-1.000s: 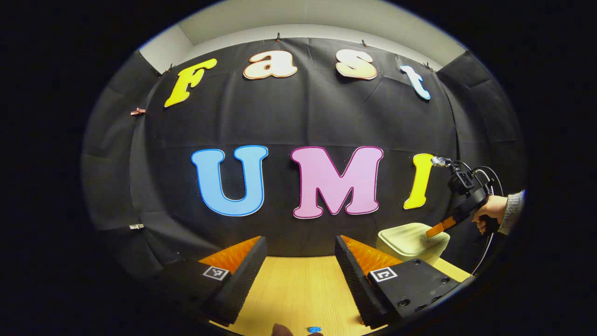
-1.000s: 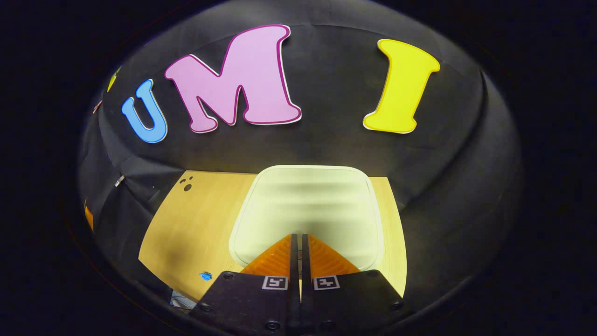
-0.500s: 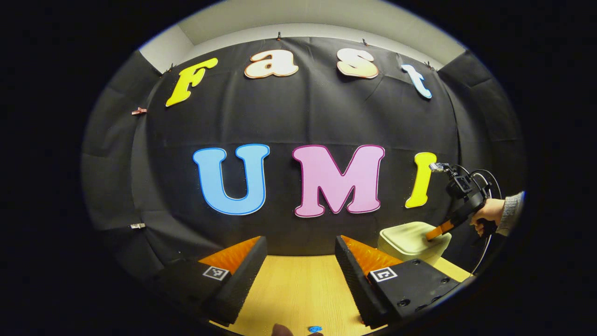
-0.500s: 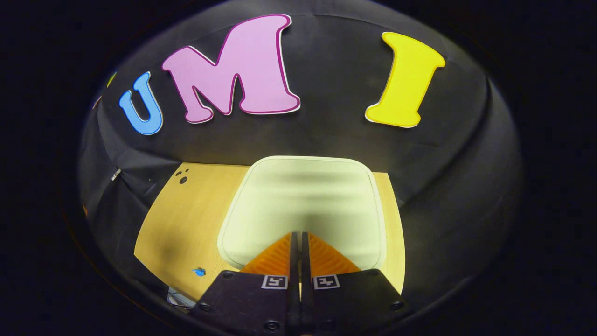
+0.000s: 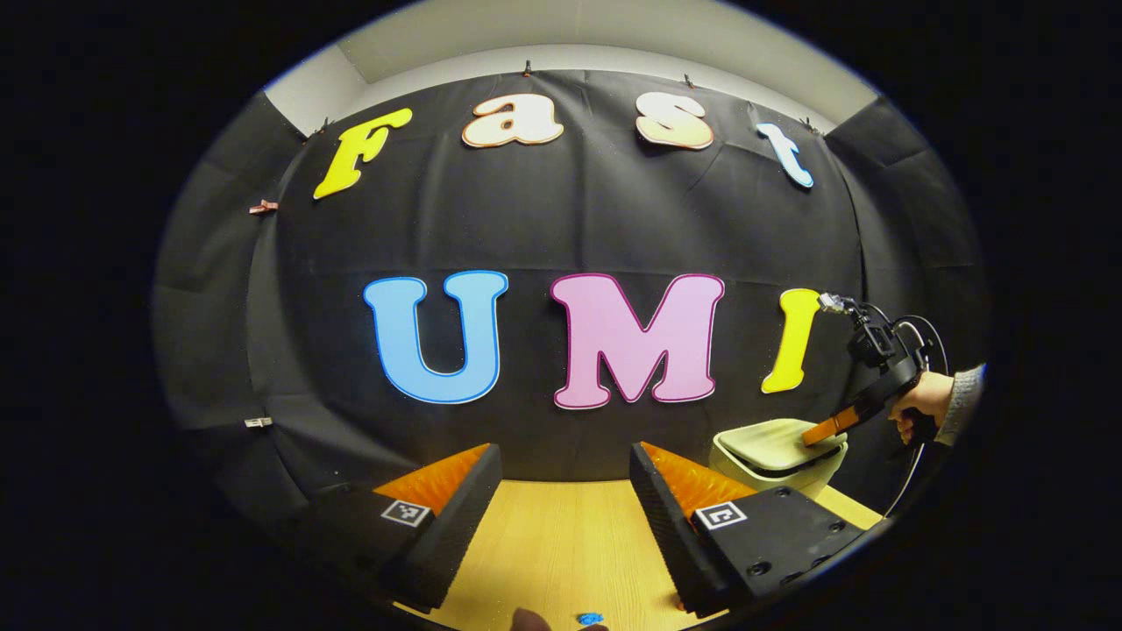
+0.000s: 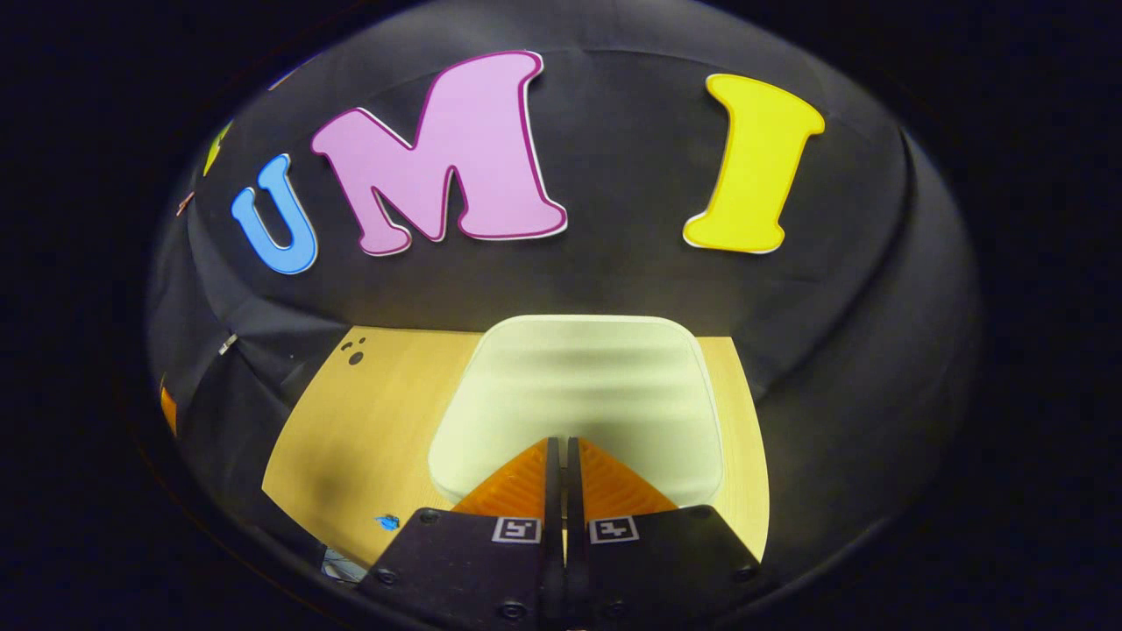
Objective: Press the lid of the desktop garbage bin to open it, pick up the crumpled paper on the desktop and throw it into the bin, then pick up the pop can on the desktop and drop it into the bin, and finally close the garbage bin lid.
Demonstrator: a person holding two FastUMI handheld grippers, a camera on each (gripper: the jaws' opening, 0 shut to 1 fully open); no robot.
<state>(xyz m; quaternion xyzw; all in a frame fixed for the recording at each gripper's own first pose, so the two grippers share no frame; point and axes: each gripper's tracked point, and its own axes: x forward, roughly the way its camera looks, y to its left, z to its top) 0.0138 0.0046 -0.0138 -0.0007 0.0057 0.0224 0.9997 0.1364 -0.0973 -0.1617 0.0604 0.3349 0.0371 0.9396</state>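
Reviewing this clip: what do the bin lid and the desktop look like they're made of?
Bin lid: probably moulded plastic, pale cream-green, smooth with a soft sheen; its rounded corners and even surface suggest this. In the left gripper view a dark gap shows beneath the lid.
Desktop: light wood-look surface with fine straight grain lines, matte; whether solid wood or laminate can't be told.

Setting: staged recording booth, not a lived-in room. Evidence: black cloth [image 5: 570, 228] hung as backdrop across rear and both sides, fixed along its top edge with small clips [image 5: 260, 208]; plain pale wall [image 5: 596, 35] above the cloth; single light wood-grain tabletop [image 5: 561, 543] pushed against the cloth; small blue mark [image 6: 387, 522] on the tabletop surface.
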